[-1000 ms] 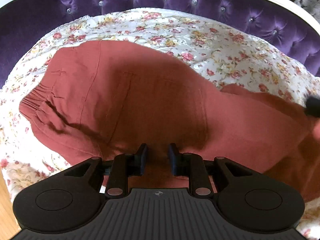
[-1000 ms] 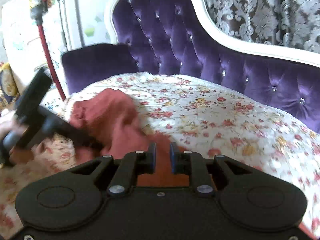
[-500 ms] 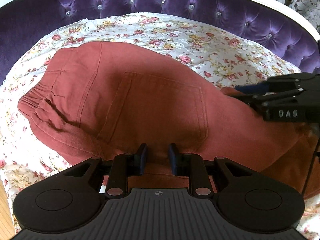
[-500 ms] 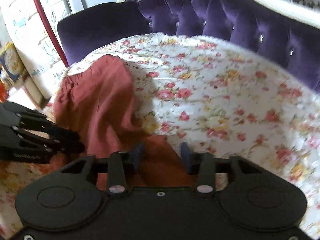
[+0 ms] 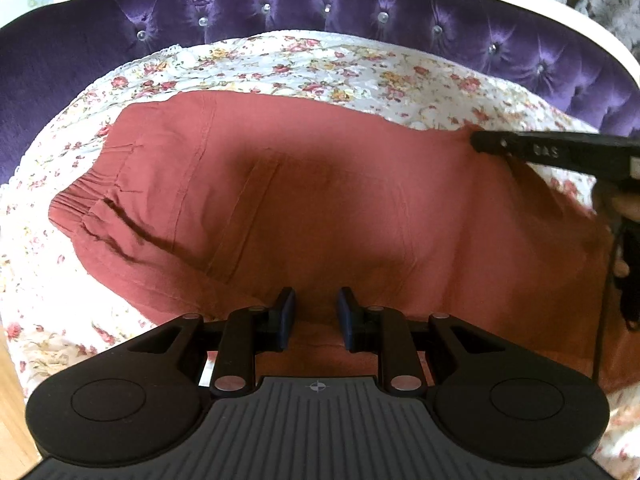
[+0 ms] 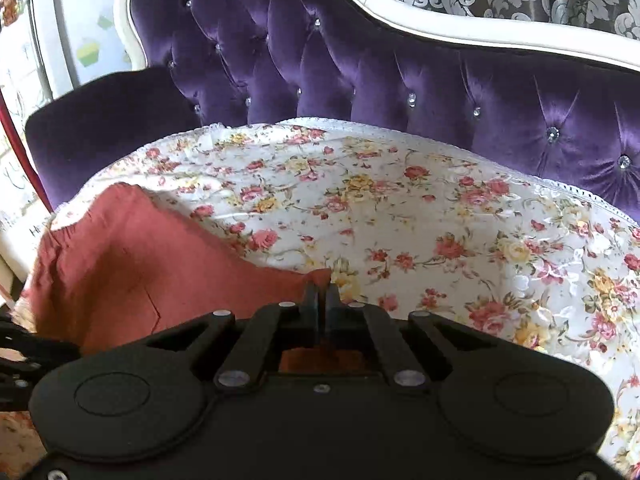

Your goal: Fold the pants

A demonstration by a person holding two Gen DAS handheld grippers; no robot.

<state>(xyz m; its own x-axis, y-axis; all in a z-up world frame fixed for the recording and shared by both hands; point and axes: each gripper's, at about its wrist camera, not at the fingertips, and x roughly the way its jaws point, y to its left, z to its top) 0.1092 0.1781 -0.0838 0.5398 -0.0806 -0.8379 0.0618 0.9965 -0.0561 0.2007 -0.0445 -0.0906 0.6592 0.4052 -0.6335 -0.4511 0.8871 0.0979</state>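
On the floral cover: my rust-red pants (image 5: 320,200) lie spread on the floral cover (image 6: 400,208) of the purple sofa (image 6: 400,80), waistband at the armrest end of the sofa, legs running off toward the other end.
Left gripper: my left gripper (image 5: 316,312) sits at the pants' edge nearest me, jaws parted with red cloth showing in the gap; I cannot tell whether it grips anything.
Right gripper: my right gripper (image 6: 320,296) has its jaws pressed almost together on a corner of the pants, on the side toward the sofa back.
Done, as I judge it: the upper part lies fairly flat, one pocket side up; it looks folded lengthwise already, though I cannot be sure.
Left to do: carry the pinched end over toward the waistband, then smooth and square the stack.
Hidden: leg hems are out of view.
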